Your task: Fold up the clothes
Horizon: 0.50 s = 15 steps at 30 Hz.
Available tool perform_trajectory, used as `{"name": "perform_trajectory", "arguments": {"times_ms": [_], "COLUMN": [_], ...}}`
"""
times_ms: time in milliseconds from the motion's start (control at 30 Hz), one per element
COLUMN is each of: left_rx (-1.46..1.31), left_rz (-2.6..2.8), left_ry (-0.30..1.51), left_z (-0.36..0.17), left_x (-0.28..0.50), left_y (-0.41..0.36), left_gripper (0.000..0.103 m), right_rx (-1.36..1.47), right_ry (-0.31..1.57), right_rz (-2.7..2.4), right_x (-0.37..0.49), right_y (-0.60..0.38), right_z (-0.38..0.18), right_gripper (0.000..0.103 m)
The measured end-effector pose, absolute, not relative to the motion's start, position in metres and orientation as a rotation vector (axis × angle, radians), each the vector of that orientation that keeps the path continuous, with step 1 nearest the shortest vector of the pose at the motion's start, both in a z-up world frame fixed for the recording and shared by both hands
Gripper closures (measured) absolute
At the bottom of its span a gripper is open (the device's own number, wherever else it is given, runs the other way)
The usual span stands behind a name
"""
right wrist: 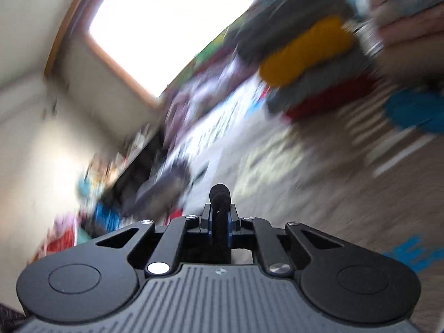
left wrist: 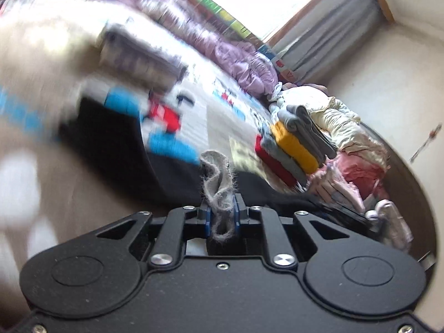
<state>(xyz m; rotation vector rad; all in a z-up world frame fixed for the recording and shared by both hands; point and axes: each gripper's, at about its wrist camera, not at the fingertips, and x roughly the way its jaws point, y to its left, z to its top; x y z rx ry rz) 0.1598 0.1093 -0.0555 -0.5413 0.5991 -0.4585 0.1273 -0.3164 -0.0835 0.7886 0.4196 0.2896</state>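
My left gripper (left wrist: pixel 222 212) is shut on a bunched fold of grey fuzzy fabric (left wrist: pixel 217 174) that sticks up between its blue pads. Beyond it a black garment (left wrist: pixel 111 138) lies spread over the patterned bed sheet (left wrist: pixel 211 111). My right gripper (right wrist: pixel 220 217) is shut on a rolled edge of black fabric (right wrist: pixel 219 194). A stack of folded clothes, red, grey and yellow (left wrist: pixel 294 149), sits on the bed to the right in the left wrist view. In the right wrist view the stack (right wrist: pixel 305 55) is blurred at the upper right.
A purple quilt (left wrist: pixel 238 55) lies along the far side of the bed. Cream (left wrist: pixel 338 119) and pink clothes (left wrist: pixel 358 172) are heaped to the right. A cream sleeve (left wrist: pixel 41 41) crosses the upper left. A hand (right wrist: pixel 410 14) shows at the top right. Behind is a bright window (right wrist: pixel 166 27).
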Motion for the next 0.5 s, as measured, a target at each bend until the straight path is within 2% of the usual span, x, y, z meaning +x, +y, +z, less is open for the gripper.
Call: {"name": "perform_trajectory", "arguments": {"times_ms": [100, 233, 333, 500], "left_rx": [-0.403, -0.144, 0.096, 0.31], "left_rz": [-0.479, -0.523, -0.568, -0.714], "left_ry": [0.528, 0.484, 0.477, 0.507], "left_z": [-0.03, -0.02, -0.032, -0.057], "left_x": [0.18, 0.18, 0.166, 0.128], "left_y": [0.099, 0.086, 0.079, 0.073], "left_gripper": [0.091, 0.092, 0.092, 0.092], "right_rx": [0.855, 0.899, 0.95, 1.02], "right_ry": [0.338, 0.36, 0.414, 0.491], "right_rz": [0.183, 0.118, 0.11, 0.104], "right_x": [0.107, 0.082, 0.066, 0.041], "right_y": [-0.334, -0.344, -0.346, -0.349], "right_z": [-0.083, -0.105, -0.13, -0.159], "right_gripper": [0.091, 0.091, 0.091, 0.091]}}
